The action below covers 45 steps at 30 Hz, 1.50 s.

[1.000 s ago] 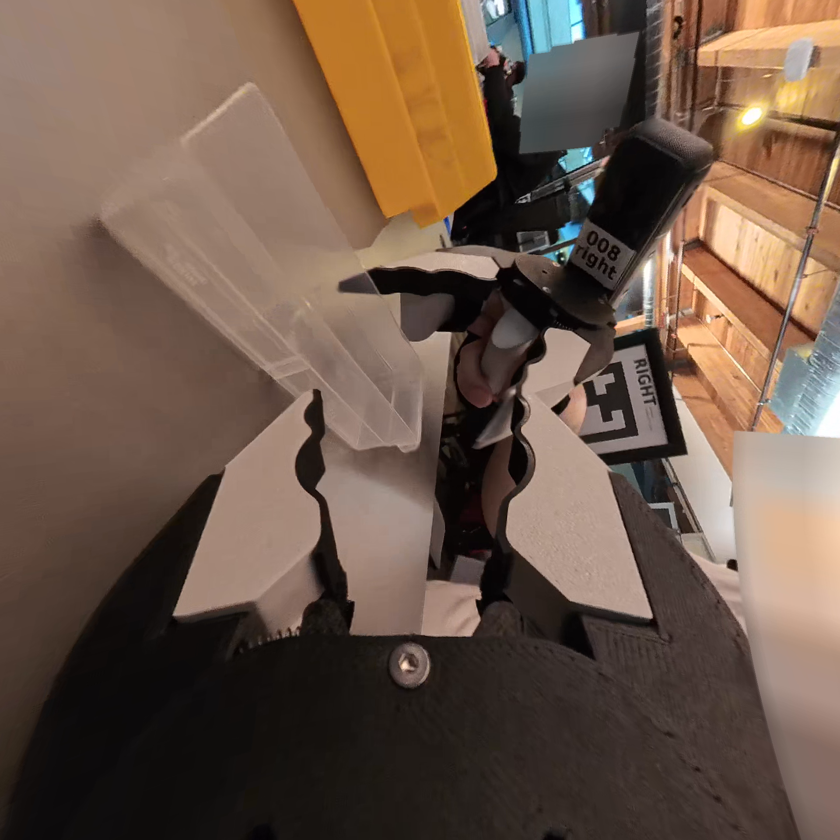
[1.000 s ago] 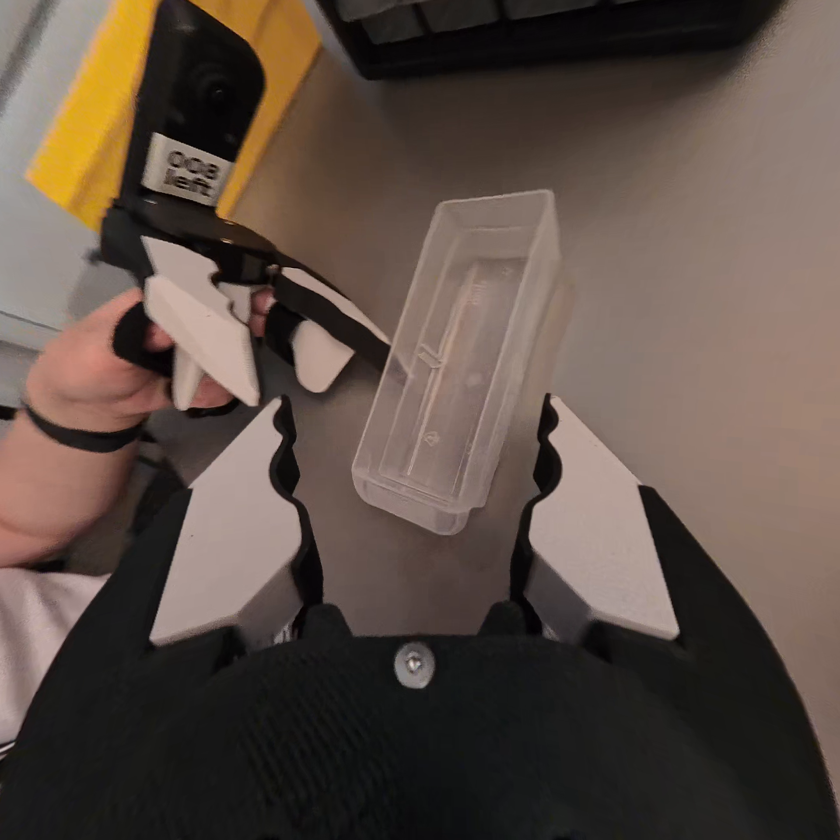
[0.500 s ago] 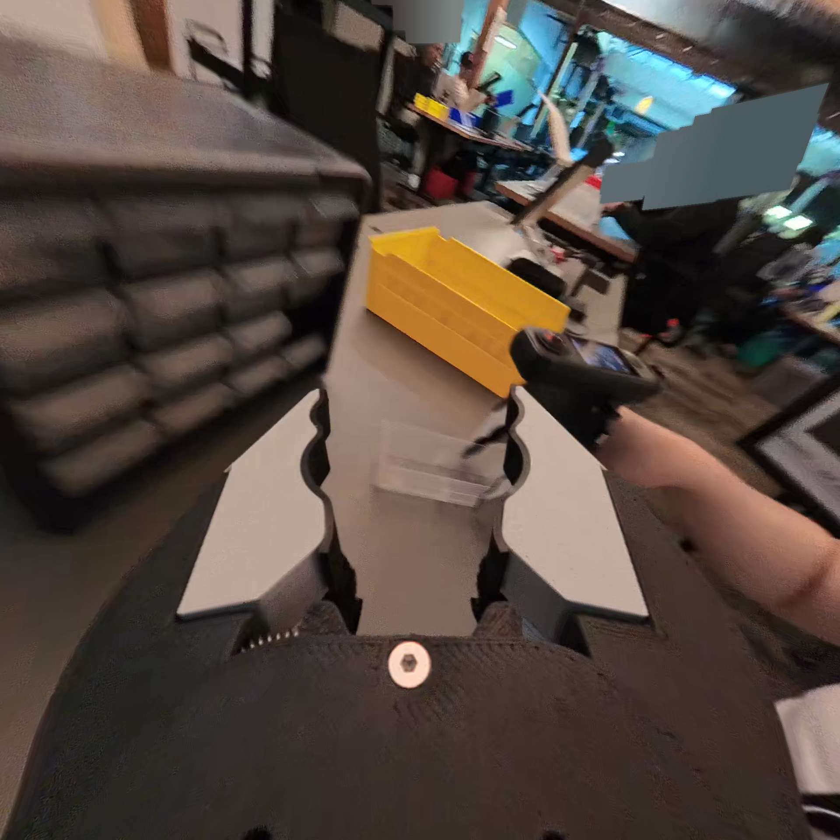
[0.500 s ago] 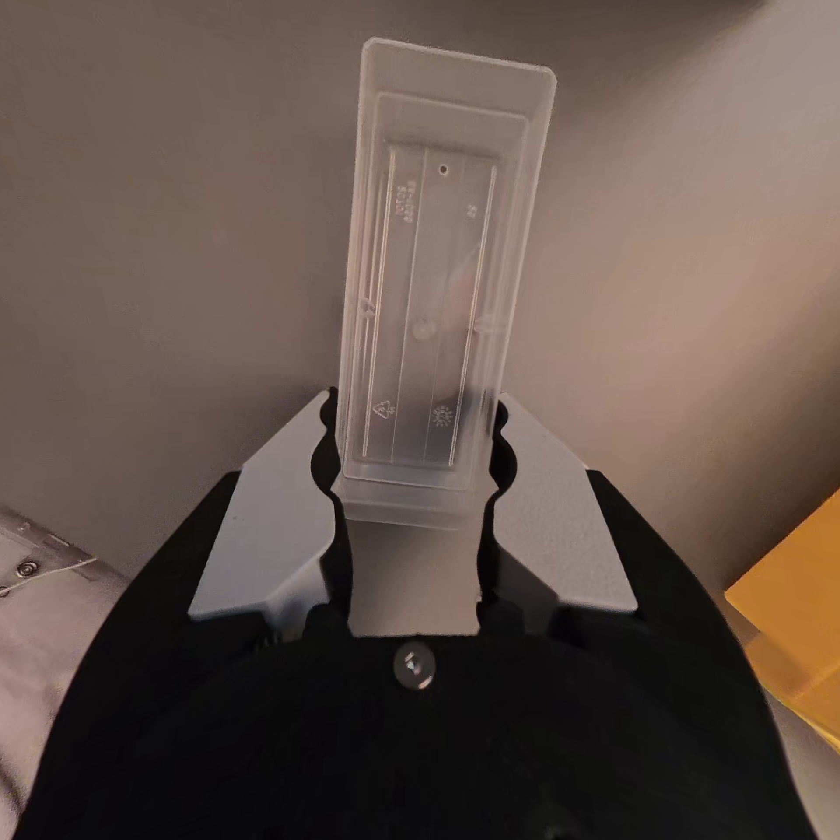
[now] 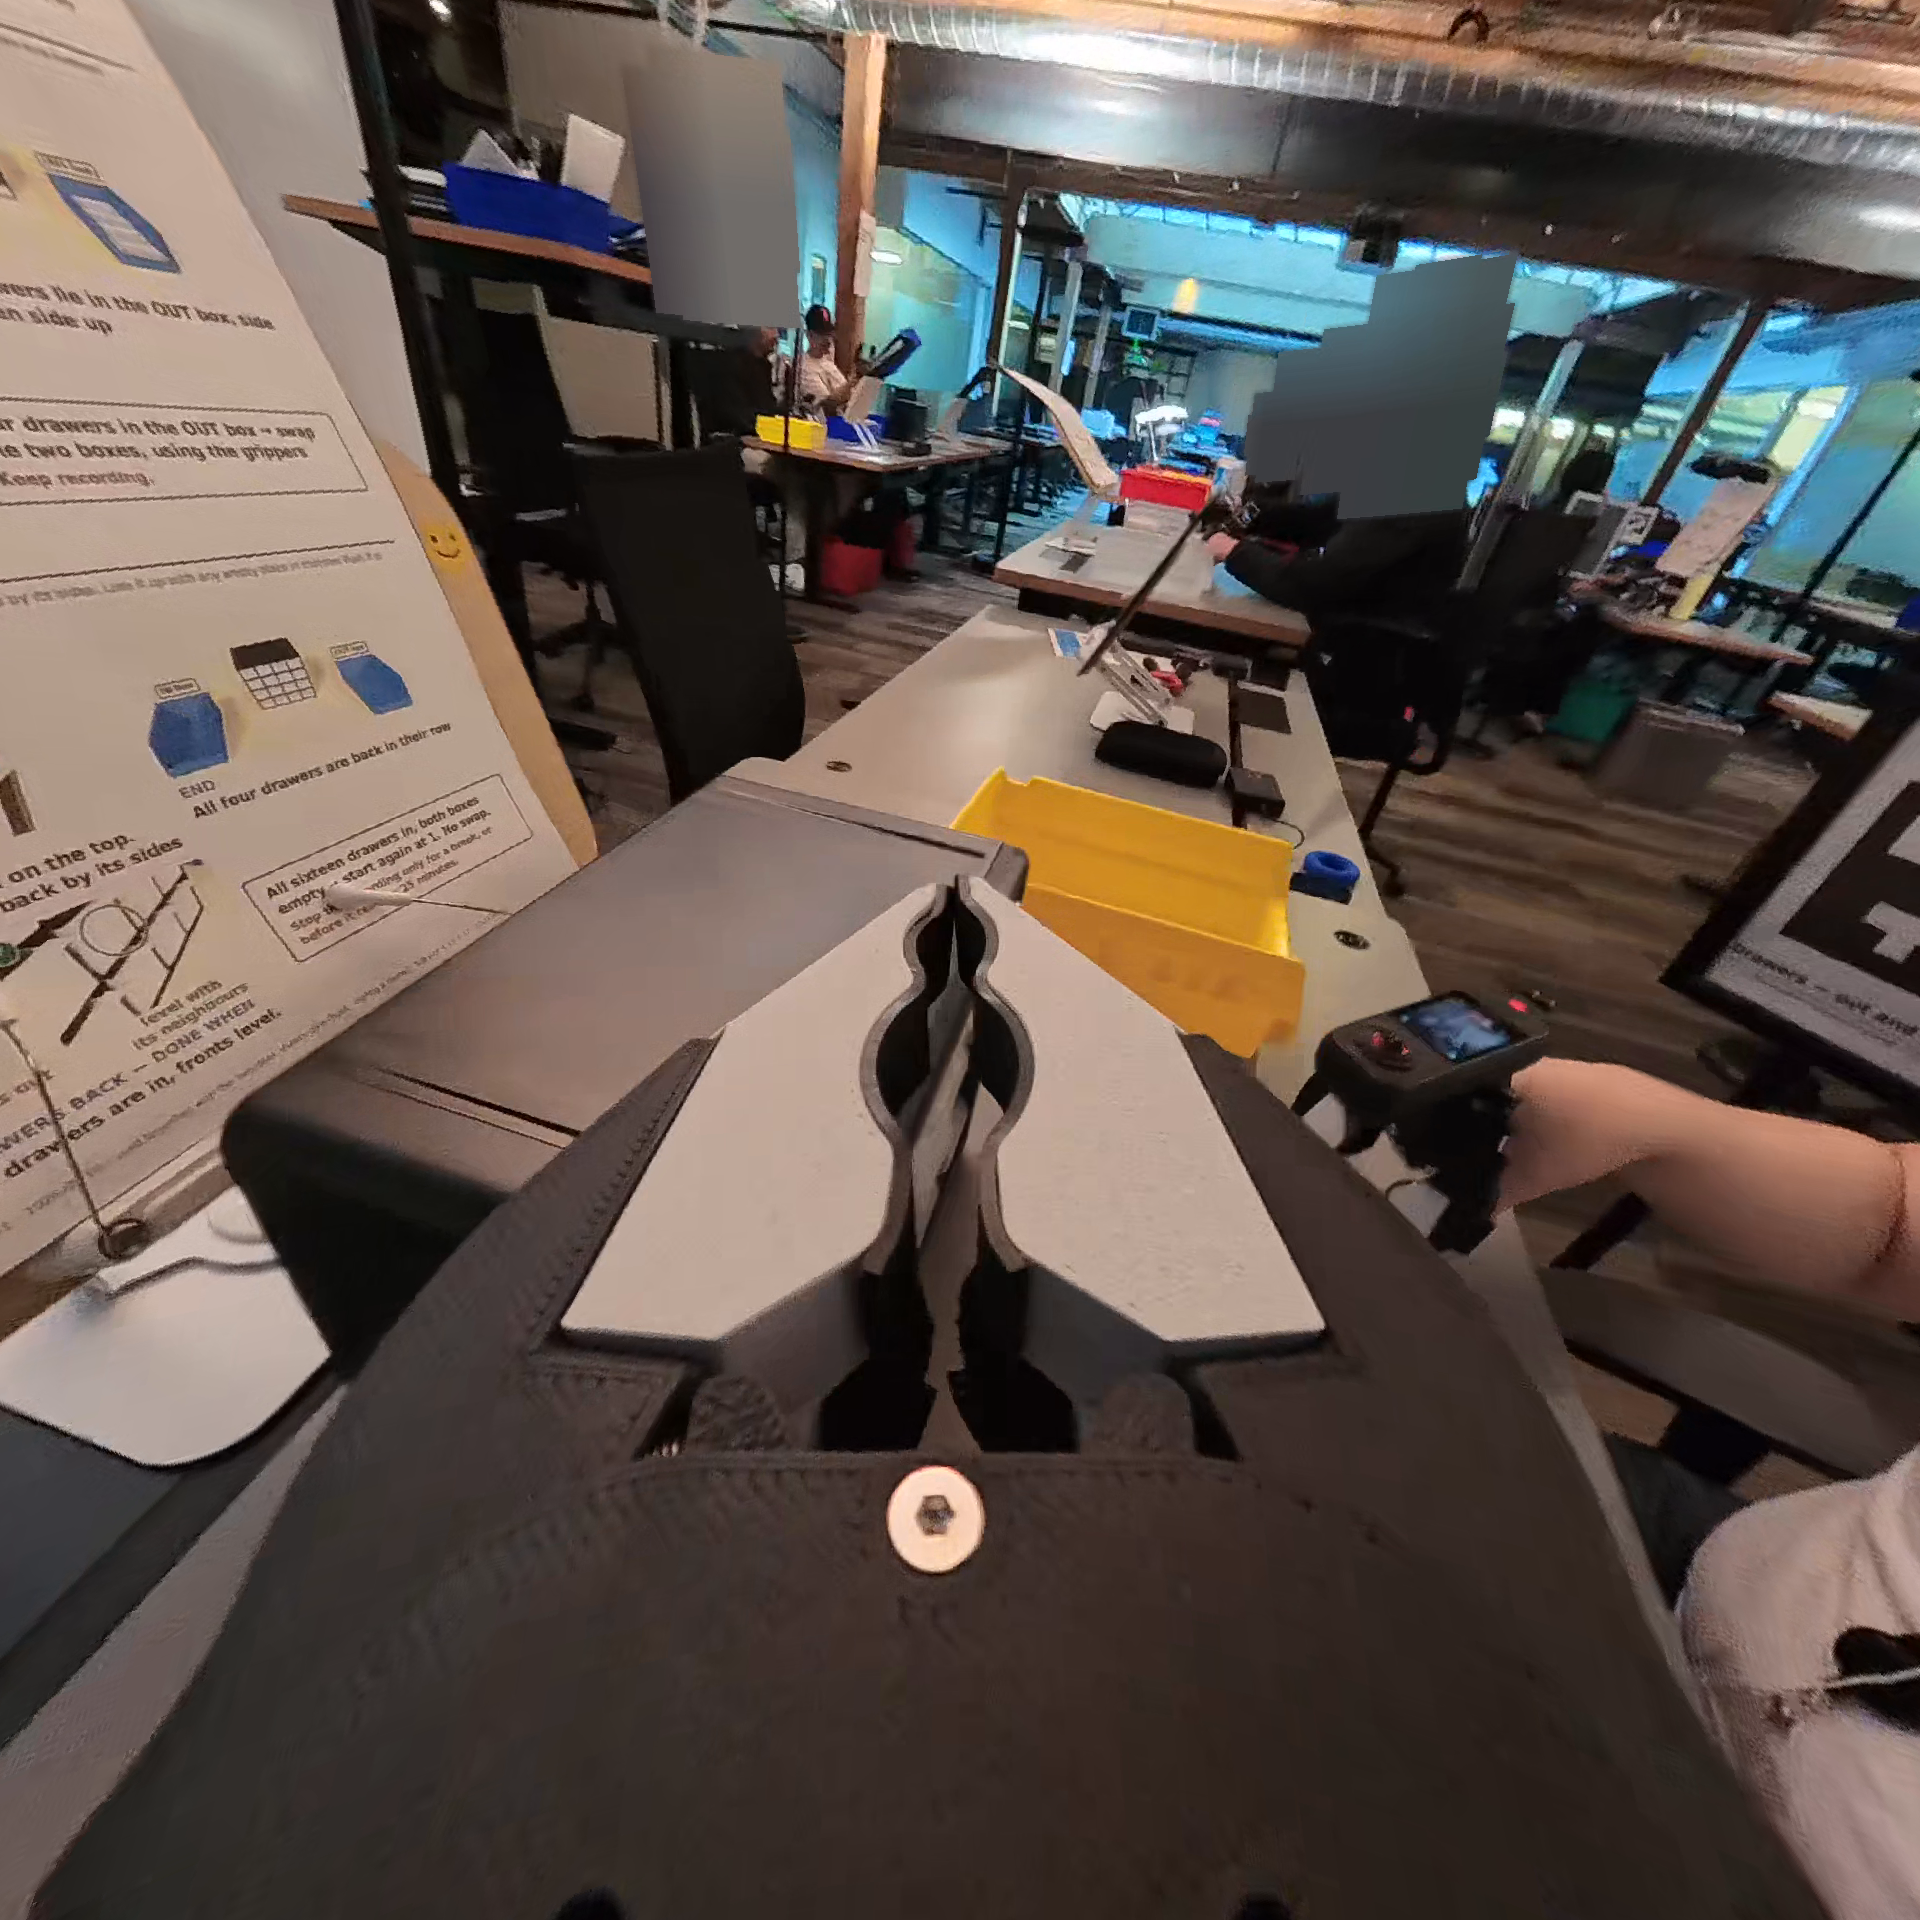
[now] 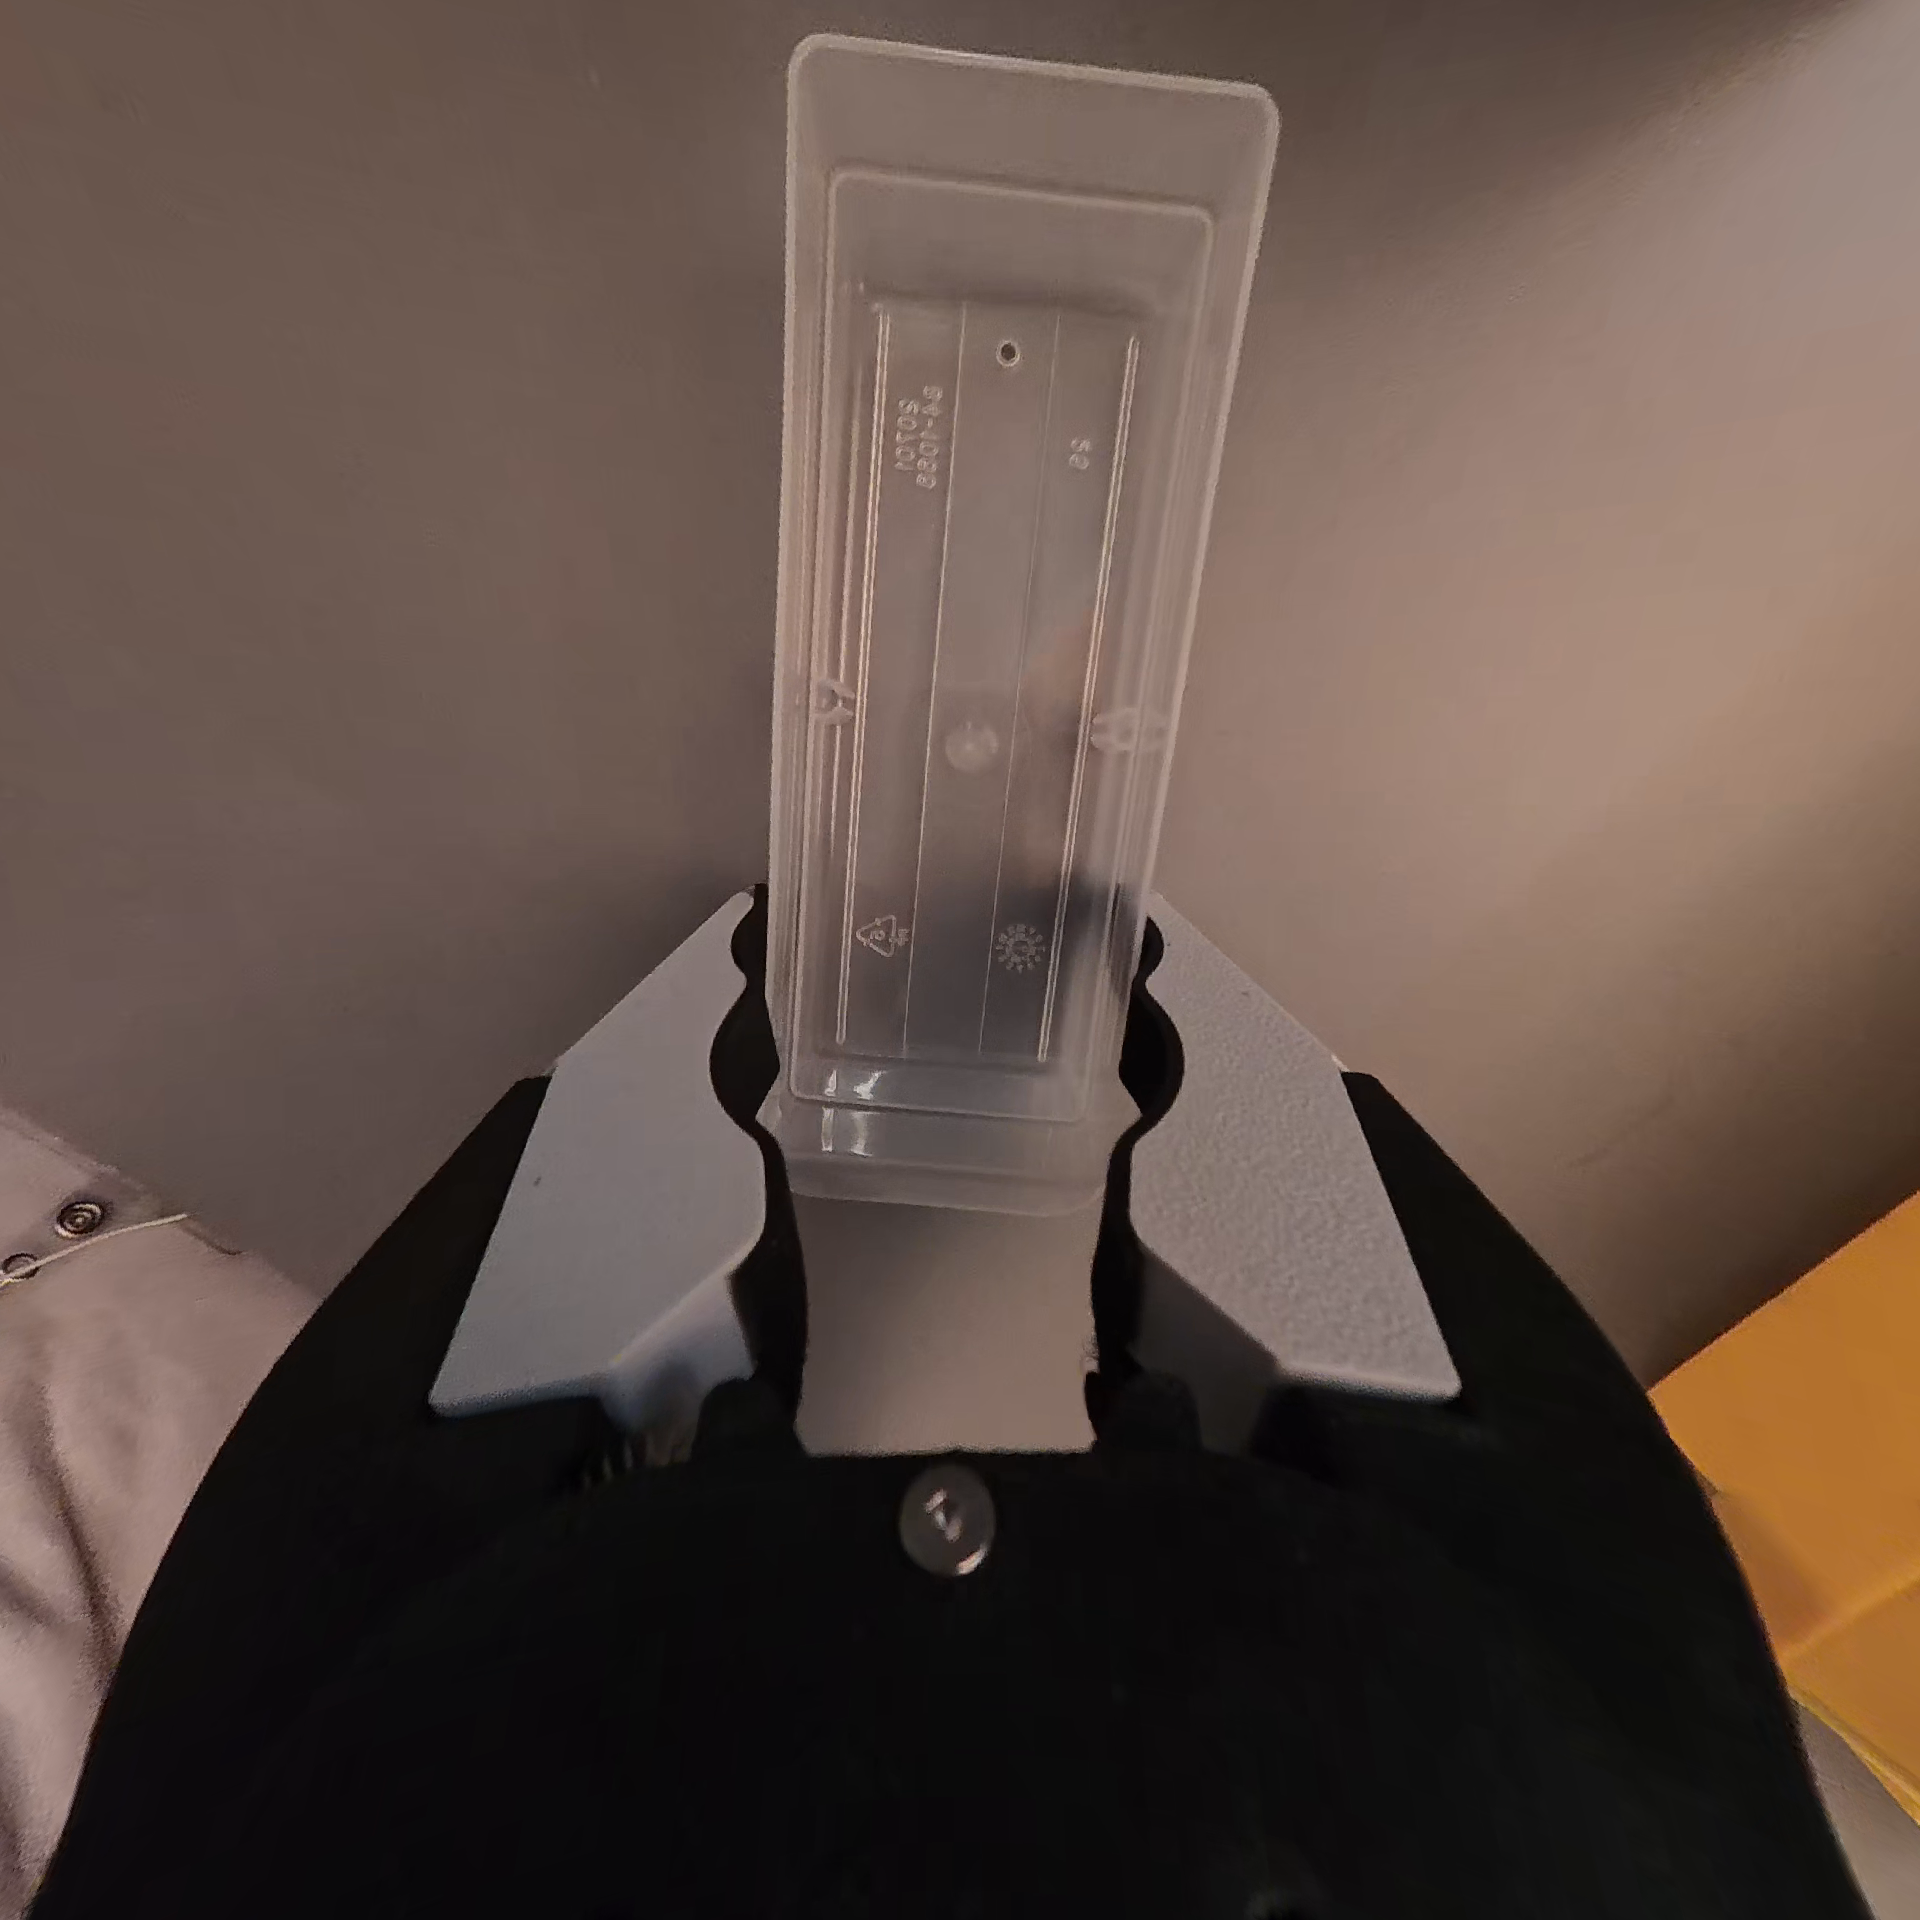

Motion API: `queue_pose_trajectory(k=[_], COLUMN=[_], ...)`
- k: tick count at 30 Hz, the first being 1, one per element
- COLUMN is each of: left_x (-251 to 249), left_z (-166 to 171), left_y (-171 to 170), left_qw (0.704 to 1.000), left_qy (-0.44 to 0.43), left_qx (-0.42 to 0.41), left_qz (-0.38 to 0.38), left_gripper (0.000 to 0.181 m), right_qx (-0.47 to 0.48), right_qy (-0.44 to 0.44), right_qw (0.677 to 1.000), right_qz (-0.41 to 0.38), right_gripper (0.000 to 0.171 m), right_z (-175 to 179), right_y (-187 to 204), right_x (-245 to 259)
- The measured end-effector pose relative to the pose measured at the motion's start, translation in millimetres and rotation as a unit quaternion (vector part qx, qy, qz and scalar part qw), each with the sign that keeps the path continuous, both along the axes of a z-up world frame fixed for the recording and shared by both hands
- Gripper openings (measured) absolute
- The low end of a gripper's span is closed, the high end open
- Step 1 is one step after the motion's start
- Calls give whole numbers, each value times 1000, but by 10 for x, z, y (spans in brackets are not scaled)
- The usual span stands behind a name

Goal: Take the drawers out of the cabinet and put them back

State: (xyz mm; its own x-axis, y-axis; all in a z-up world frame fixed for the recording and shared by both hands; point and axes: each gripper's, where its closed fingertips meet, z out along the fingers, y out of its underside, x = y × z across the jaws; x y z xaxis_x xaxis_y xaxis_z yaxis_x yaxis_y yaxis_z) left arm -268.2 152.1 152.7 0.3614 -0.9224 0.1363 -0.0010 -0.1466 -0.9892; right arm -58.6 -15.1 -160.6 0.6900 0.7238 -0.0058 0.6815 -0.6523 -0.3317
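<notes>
Right wrist view: right tongs (image 6: pixel 951 1023) pinch the near end of a clear drawer (image 6: pixel 1013 582) above the counter (image 6: pixel 364 520); it looks light, thin-walled, slick, best gripped across its side walls; left tongs (image 5: pixel 956 904) clenched empty over the cabinet (image 5: pixel 665 956)

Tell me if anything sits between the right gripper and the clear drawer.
Nothing does. The right gripper already clamps the near end of the clear drawer, one finger on each long side, above the bare grey table. The left gripper is shut and empty over the cabinet, well clear of it.
</notes>
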Motion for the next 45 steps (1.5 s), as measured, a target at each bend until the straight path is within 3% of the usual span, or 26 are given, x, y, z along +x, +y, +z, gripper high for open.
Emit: queue_pose_trajectory(k=[9, 15, 23, 35, 45], left_x=[33, 193, 273, 159, 224], left_z=[-353, -574, -611, -778, -830], left_y=[314, 439, 577, 649, 711], left_qw=[997, 993, 989, 962, 955], left_qy=[67, 109, 137, 267, 285], left_qx=[30, 13, -2, 24, 6], left_qz=[-9, -45, -55, -59, -77], left_gripper=[0, 0, 0, 0, 0], right_qx=[-2, 18, 12, 2, -1], right_qy=[-41, -45, -35, -25, -21], right_qw=[999, 999, 999, 1000, 1000], right_qz=[-5, 0, -8, -9, -12], right_gripper=[78, 68, 64, 64, 64], right_z=[-2, 22, 15, 4, -1], right_y=[18, 6, -17, -42, -65], right_x=[31, -38, -13, 0, 15])
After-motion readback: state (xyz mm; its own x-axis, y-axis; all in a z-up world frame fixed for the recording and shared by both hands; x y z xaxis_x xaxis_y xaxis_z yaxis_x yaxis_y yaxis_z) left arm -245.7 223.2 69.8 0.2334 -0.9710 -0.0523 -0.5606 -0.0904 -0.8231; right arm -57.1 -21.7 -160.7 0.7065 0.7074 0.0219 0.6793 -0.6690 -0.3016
